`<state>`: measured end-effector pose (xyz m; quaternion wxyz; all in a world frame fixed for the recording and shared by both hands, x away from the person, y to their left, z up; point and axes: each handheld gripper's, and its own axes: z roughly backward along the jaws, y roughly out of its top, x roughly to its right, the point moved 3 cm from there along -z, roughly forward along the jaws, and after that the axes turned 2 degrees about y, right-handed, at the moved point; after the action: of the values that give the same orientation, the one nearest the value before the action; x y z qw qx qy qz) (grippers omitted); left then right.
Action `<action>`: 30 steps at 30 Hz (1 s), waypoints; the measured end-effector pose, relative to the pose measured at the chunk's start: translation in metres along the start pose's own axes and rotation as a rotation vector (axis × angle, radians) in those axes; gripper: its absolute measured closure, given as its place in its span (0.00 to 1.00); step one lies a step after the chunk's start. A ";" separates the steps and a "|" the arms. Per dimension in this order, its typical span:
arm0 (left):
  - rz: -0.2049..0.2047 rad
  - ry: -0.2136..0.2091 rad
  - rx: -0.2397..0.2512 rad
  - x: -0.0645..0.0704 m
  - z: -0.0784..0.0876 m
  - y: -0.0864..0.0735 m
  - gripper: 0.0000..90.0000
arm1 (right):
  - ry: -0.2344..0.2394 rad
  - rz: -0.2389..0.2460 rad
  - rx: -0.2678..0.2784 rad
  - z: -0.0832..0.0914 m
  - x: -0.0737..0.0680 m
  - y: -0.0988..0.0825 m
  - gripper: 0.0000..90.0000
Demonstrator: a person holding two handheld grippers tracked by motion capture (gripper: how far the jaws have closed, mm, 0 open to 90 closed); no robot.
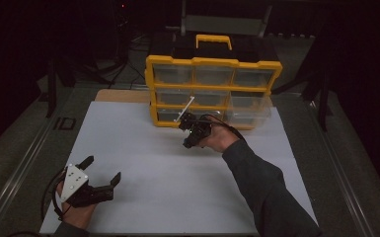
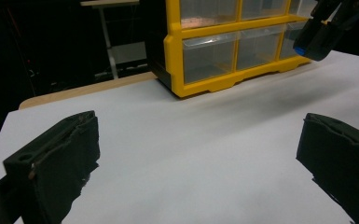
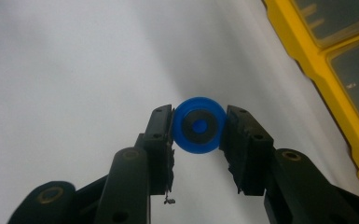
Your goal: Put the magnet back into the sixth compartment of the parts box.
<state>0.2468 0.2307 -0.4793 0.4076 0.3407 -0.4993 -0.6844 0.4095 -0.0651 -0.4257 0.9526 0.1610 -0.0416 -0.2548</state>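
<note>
One blue disc [image 3: 199, 125], dark centre, perhaps a wheel.

No writing can be read anywhere (too dim).

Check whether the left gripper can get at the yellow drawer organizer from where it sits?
Probably yes: the left gripper is open, and bare white sheet lies between it and the yellow drawer organizer.

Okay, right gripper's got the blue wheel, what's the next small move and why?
Probably carry the blue wheel toward the yellow drawer cabinet: the right gripper already clamps it above the white sheet, just before the closed drawers.
</note>
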 end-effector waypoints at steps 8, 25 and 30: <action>0.000 0.000 0.002 0.000 0.000 0.000 0.00 | -0.013 -0.001 0.008 0.010 0.003 0.003 0.70; -0.002 0.002 0.002 -0.001 0.001 0.000 0.00 | -0.045 -0.037 0.044 0.036 0.017 0.005 0.70; 0.001 0.002 0.002 -0.001 0.001 0.000 0.00 | -0.056 -0.043 0.050 0.042 0.022 0.004 0.70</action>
<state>0.2465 0.2313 -0.4789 0.4082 0.3415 -0.4999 -0.6832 0.4235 -0.0844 -0.3847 0.9410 0.1785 -0.0709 -0.2785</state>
